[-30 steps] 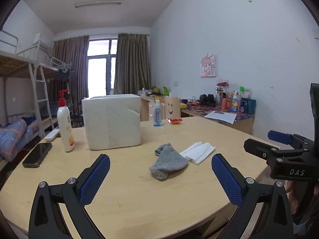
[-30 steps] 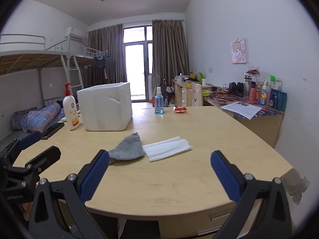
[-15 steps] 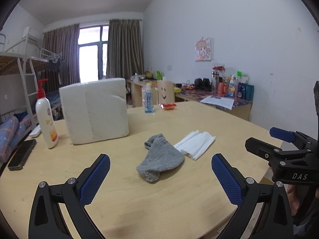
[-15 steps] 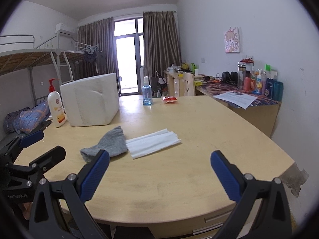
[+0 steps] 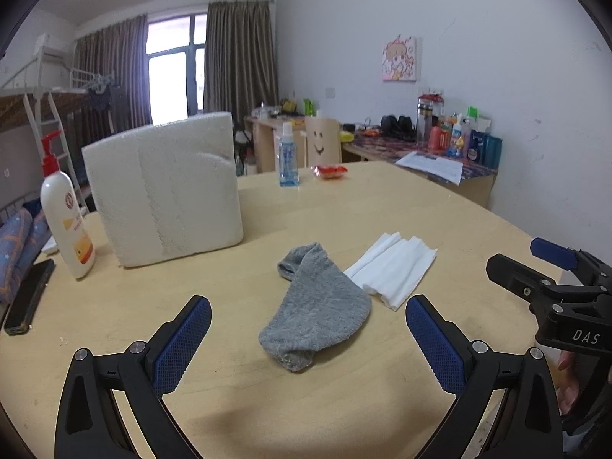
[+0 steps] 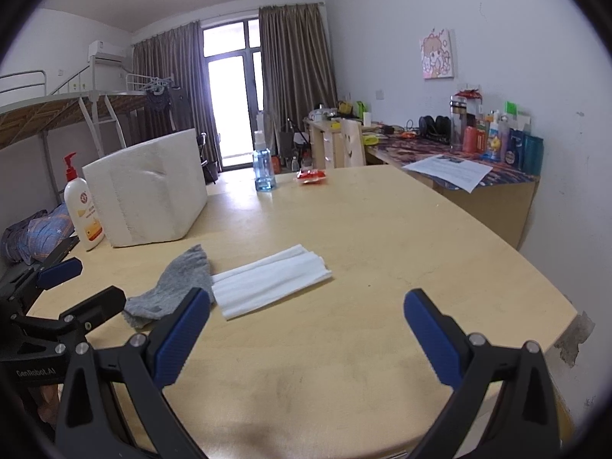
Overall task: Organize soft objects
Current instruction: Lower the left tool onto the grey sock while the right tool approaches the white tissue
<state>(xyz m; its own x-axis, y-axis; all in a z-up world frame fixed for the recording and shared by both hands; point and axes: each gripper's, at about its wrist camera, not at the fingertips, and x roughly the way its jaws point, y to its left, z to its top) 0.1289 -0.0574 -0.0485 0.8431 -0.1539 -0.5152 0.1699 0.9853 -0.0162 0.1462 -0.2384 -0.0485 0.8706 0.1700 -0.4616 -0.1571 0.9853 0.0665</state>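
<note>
The left gripper (image 5: 308, 315) is held with its jaws spread wide and nothing between them, above the wooden table (image 5: 344, 206). The grey sock (image 5: 317, 308) is framed in the gap ahead of its blue pads; a second ago the sock was seen farther off and smaller, so the gripper has been brought closer to it. The sock lies flat on the table, its near end bunched, and its right edge touches or slightly overlaps the folded white cloth (image 5: 392, 269) beside it.

The right gripper (image 6: 308, 315) is likewise held wide apart and empty. In the right wrist view the white cloth now lies just ahead of the left pad, nearer than in the earlier frames, while the sock is partly hidden behind that pad. The two grippers are seen side by side, each at the edge of the other's view.

Farther back, a white foam box (image 5: 164, 187) stands upright, unmoved, with a red-pump lotion bottle (image 5: 67, 210) to its left and a dark phone (image 5: 28, 296) near the table edge. A clear spray bottle (image 5: 287, 157) and a red packet (image 5: 329, 171) are set at the far side.
</note>
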